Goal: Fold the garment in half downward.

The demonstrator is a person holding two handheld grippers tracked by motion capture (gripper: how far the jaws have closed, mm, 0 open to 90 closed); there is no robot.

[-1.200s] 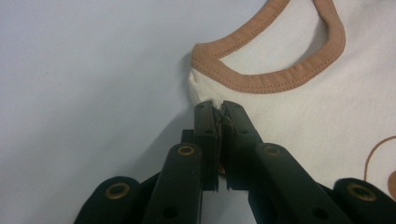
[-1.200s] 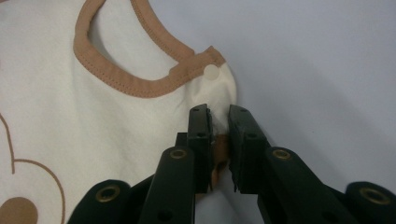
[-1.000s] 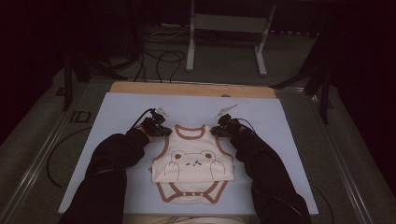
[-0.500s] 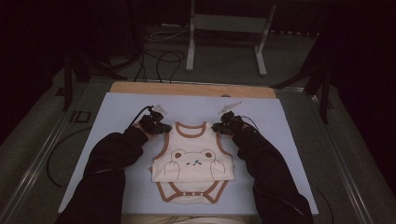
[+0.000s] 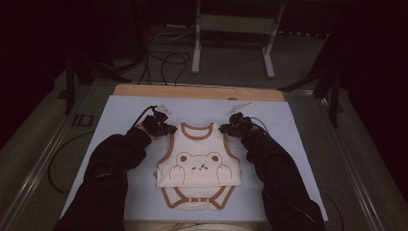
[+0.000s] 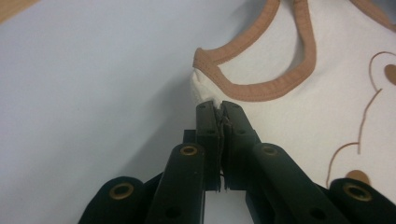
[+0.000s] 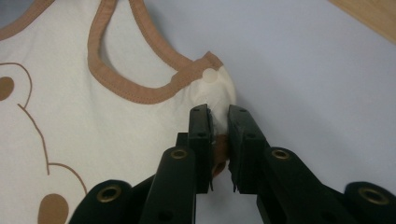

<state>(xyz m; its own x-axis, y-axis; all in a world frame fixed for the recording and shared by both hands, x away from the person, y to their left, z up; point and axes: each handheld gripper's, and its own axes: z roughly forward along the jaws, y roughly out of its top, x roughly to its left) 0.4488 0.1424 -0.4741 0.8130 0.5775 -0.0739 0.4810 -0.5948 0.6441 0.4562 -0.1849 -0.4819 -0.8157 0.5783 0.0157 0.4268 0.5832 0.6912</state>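
We see a dim room: dark floor, loose cables, a grey metal stand [image 5: 233,29] beyond the far edge. The desk [image 5: 308,144] carries a pale blue sheet, a strip of bare wood along its far edge.

Near the middle, toward the near edge, lies a baby bodysuit [image 5: 199,168], cream with brown trim and a bear face, its lower part folded up. We judge it light, soft and limp, likely to sag and crease, not fragile, best held at the trimmed shoulders.

Our left tool [image 6: 218,109] is clamped tight on the bodysuit's left shoulder corner. Our right tool [image 7: 218,116] pinches the bunched right shoulder strap beside its snap button [image 7: 210,74].
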